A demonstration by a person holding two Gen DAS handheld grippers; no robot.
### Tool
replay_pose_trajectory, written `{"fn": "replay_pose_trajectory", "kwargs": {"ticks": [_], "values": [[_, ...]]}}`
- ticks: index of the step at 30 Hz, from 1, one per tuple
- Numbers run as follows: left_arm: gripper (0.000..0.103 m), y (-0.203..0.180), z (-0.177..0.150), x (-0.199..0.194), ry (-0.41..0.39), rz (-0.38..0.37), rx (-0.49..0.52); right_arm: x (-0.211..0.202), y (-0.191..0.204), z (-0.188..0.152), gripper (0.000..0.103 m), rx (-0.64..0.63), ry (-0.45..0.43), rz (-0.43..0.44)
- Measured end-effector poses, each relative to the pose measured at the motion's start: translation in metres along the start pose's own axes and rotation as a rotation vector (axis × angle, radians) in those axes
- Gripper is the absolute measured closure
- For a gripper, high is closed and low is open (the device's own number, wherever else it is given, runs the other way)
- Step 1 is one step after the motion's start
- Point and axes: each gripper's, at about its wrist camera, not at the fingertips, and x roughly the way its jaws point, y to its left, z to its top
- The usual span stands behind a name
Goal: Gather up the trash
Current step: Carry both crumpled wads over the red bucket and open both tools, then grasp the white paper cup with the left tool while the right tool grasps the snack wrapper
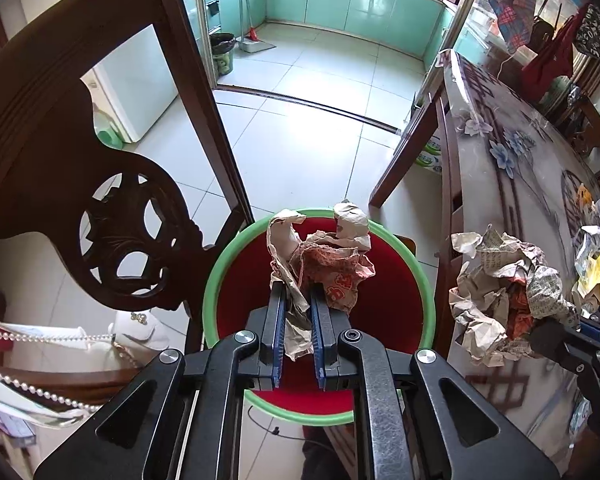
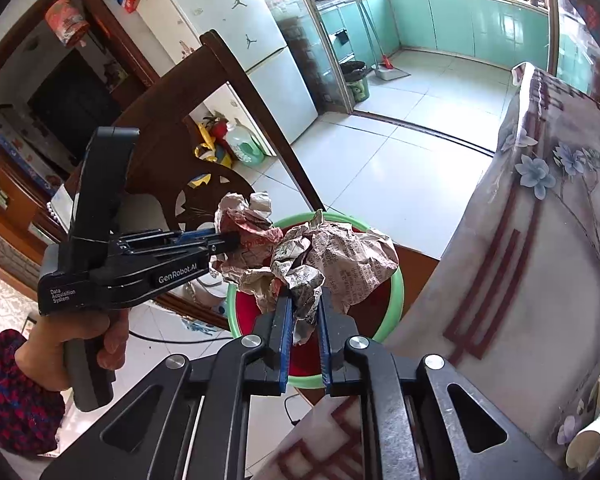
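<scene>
Two wads held: my left gripper (image 1: 297,320) jaws clamp red-print paper wad (image 1: 320,264) directly over green-rimmed bin (image 1: 216,264); right gripper (image 2: 303,316) jaws clamp newspaper wad (image 2: 340,264) nr bin rim, bench (image 2: 540,240) to right.

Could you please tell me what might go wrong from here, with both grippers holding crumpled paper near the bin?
1. The left gripper pinches only the tail of its crumpled brown-and-red paper wad, which could slip early, though the red bin with the green rim lies below.
2. The right gripper holds a crumpled newsprint ball near the bin's table-side rim; released there, it might bounce out.
3. Both wads look crowded together and might snag.
</scene>
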Motion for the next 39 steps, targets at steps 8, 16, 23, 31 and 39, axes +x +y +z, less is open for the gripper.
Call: {"fn": "replay_pose_trajectory", "kwargs": {"ticks": [8,16,23,31,39], "values": [[0.045,0.005,0.002,-0.015,-0.076,0.027,-0.058,-0.003,0.004,0.005,0.063,-0.001,-0.048,-0.002],[0.045,-0.003,-0.009,-0.046,-0.113,-0.011,-0.102,-0.049,-0.006,-0.017,0.063,0.032,-0.091,-0.027],[0.045,-0.040,-0.040,-0.080,-0.163,0.016,-0.064,-0.127,-0.032,-0.067,0.061,0.047,-0.144,-0.085],[0.031,-0.123,-0.078,-0.109,-0.166,-0.051,-0.003,-0.216,-0.098,-0.157,0.039,0.053,-0.065,-0.223],[0.022,-0.226,-0.098,-0.116,-0.188,-0.186,0.157,-0.248,-0.172,-0.261,0.038,0.076,0.169,-0.319]]}}
